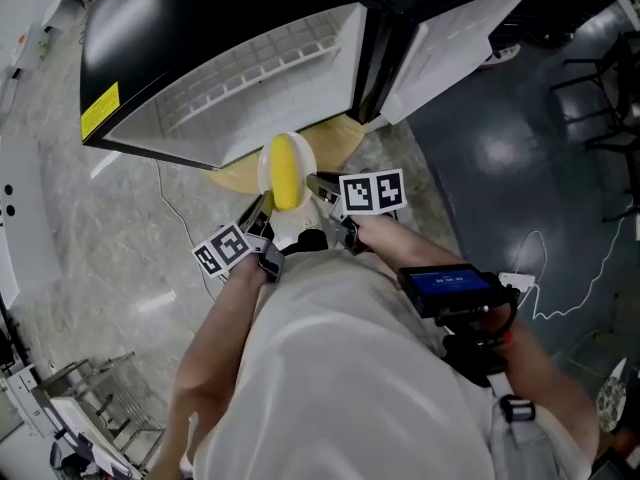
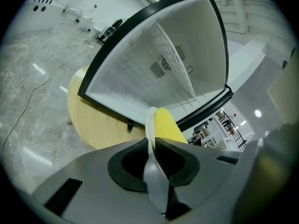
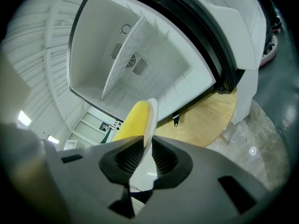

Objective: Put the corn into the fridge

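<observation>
Before the fridge (image 1: 250,68), left claw (image 2: 150,148) and right claw (image 3: 147,148) pinch a thin white plate (image 1: 266,173) bearing yellow corn (image 1: 285,173).

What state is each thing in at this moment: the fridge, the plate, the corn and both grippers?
fridge: door swung open.
plate: held up off the floor by its rim, in front of the fridge.
corn: lying on the plate, not yet in the fridge.
left gripper: jaws shut on the plate's rim.
right gripper: jaws shut on the plate's rim.

Glossy black fridge (image 1: 220,8) (matt white plastic inside), pale smooth wooden board (image 1: 335,140).
</observation>
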Action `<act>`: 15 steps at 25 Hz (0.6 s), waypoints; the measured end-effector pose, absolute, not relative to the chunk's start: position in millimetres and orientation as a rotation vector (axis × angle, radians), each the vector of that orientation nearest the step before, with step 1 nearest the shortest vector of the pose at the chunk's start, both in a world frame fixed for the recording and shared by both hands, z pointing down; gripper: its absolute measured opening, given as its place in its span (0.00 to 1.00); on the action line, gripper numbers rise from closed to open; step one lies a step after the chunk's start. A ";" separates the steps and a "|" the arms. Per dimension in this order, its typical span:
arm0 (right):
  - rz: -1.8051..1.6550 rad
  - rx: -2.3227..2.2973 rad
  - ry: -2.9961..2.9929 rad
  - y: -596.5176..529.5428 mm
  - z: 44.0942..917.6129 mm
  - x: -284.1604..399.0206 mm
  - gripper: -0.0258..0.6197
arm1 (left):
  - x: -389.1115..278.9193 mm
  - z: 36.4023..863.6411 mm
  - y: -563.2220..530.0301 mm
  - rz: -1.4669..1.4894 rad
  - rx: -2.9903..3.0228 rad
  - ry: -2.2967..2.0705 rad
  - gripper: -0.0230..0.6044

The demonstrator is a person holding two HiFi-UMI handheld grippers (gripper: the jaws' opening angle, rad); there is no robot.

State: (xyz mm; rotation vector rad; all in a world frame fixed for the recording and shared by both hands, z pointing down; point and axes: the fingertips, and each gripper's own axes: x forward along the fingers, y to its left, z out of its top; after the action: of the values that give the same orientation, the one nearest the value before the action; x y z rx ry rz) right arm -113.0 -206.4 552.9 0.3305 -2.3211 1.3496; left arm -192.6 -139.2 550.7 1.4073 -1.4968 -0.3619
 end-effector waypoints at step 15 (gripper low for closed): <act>1.310 0.325 -2.284 -230.0 564.0 -139.7 0.13 | -215.9 564.8 -162.6 -0.365 1.369 -1.509 0.11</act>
State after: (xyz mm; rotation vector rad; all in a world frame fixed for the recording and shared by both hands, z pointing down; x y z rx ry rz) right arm -139.7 -230.0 564.0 0.3253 -2.2842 1.3104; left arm -215.9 -162.6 564.8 1.3691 -1.5090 -0.3654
